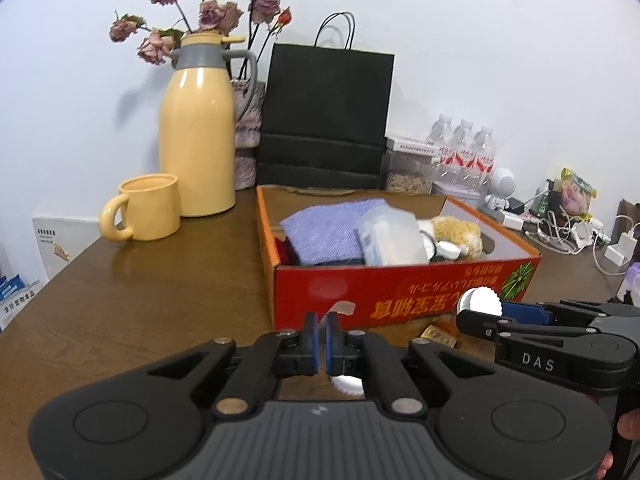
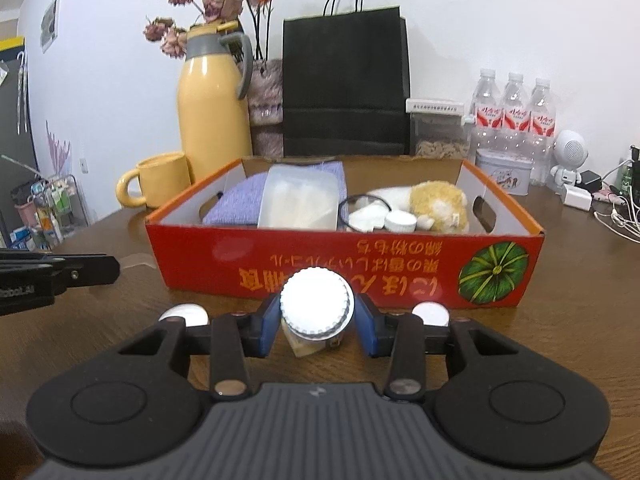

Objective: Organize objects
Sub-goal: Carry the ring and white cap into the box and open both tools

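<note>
Nearest in the right wrist view, the right tongs [image 2: 316,322] pinch a small round white jar with a ridged lid [image 2: 316,306], their blue pads [image 2: 269,326] pressing on its two sides, held just in front of the red cardboard box printed with a green pumpkin [image 2: 400,280]. The left tongs [image 1: 322,344] are pressed together on nothing and hover low over the brown wooden surface [image 1: 140,300]. Two more white discs [image 2: 188,314] lie on the surface either side of the right tongs, and a small gold-wrapped packet [image 1: 438,336] sits near the box's front wall. Inside the box lie a folded lilac knitted cloth [image 2: 240,204], a frosted plastic container [image 2: 298,200], small white lidded pots [image 2: 400,222] and a tan-and-white plush toy [image 2: 432,204]. Behind stand a yellow mug [image 2: 160,184], a yellow thermos jug [image 2: 214,112] and a black paper bag [image 2: 344,80]. The grip looks to be on the lid's rim alone, so the jar could twist or slip out as it is lifted over the wall. Carried too low, it could catch the box's front edge. The free space in the box is narrow, and a careless drop could knock the small pots.
</note>
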A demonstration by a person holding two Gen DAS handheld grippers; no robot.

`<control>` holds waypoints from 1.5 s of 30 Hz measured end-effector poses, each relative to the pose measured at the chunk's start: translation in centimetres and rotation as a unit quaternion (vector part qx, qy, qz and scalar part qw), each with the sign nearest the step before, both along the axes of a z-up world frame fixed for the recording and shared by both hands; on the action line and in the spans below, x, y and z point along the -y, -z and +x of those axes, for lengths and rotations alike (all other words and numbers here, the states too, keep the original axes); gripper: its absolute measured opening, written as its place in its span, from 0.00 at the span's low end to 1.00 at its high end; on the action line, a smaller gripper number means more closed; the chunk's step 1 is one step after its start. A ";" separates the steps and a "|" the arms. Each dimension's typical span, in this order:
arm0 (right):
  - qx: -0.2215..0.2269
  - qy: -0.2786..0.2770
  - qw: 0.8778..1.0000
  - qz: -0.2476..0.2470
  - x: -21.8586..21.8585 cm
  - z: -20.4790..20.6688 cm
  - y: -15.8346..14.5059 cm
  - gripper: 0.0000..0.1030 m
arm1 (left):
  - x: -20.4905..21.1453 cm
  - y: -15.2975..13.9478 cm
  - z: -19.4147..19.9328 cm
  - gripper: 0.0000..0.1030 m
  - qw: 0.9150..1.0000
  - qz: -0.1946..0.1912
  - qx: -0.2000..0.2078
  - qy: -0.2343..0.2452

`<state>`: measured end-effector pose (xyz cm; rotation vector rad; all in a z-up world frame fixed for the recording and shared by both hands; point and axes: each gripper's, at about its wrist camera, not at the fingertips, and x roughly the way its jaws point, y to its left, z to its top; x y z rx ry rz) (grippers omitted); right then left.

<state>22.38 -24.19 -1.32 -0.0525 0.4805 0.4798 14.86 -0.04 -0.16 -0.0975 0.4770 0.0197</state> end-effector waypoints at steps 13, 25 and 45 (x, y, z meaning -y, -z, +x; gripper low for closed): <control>0.051 0.008 0.999 0.008 1.2 2.1 -3.3 0.39 | 2.5 -3.6 4.2 0.02 0.999 0.000 0.041 0.011; 0.063 0.004 0.998 0.012 0.8 8.0 -4.4 0.39 | 4.3 -4.6 11.3 0.02 0.999 0.010 0.047 0.017; 0.039 -0.008 0.999 0.013 0.5 15.3 -3.5 0.39 | 4.5 -3.0 20.0 0.02 1.000 0.015 0.016 0.015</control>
